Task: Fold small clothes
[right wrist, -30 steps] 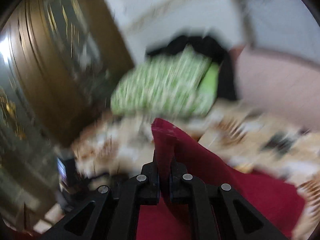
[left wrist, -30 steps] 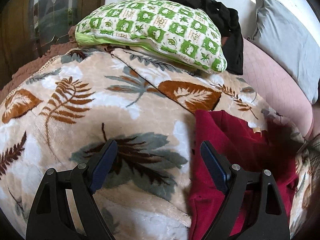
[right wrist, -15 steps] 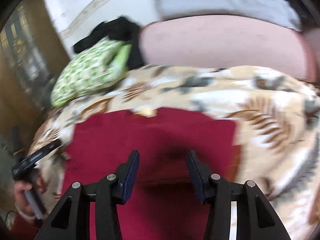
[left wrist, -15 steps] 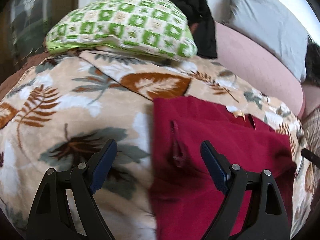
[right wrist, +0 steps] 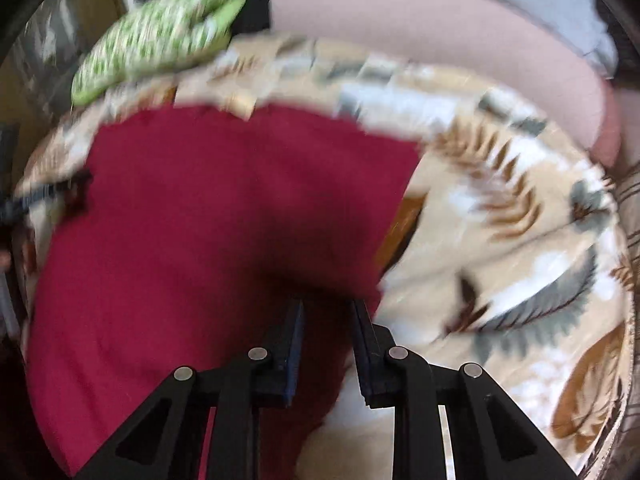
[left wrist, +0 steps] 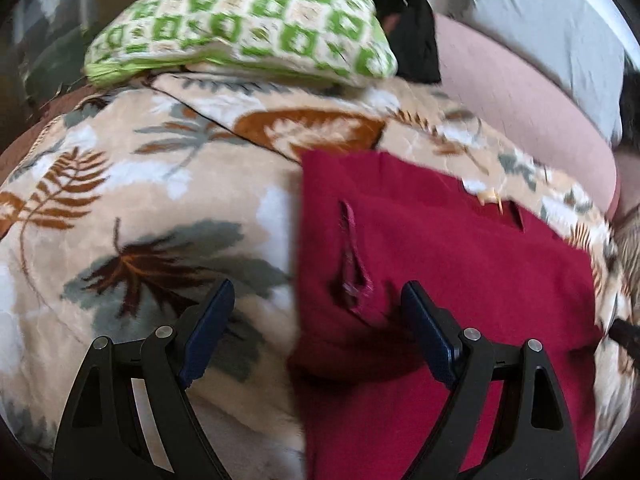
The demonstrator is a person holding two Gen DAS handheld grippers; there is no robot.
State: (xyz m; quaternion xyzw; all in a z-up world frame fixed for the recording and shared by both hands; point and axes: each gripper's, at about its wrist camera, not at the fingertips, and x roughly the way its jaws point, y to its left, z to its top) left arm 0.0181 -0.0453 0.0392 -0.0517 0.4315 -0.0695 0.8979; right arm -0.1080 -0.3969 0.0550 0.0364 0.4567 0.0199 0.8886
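Note:
A dark red garment [left wrist: 440, 264] lies spread flat on a leaf-print blanket [left wrist: 140, 200], with a pocket slit on its left part. My left gripper [left wrist: 318, 304] is open and empty, low over the garment's left edge. In the right wrist view the red garment [right wrist: 200, 220] fills the left half. My right gripper [right wrist: 326, 312] is narrowly open at the garment's near right edge, with red cloth between the jaws; the frame is blurred.
A green checked pillow [left wrist: 248, 24] lies at the back of the blanket, with black clothing [left wrist: 416, 36] behind it. A pink cushion [left wrist: 520, 104] and a grey pillow [left wrist: 552, 32] are at the back right. The blanket [right wrist: 500, 220] extends to the right.
The right gripper let go of the raised red cloth, opened, then narrowed again at the garment's right edge. The garment now lies flat. The left gripper moved right over its left edge.

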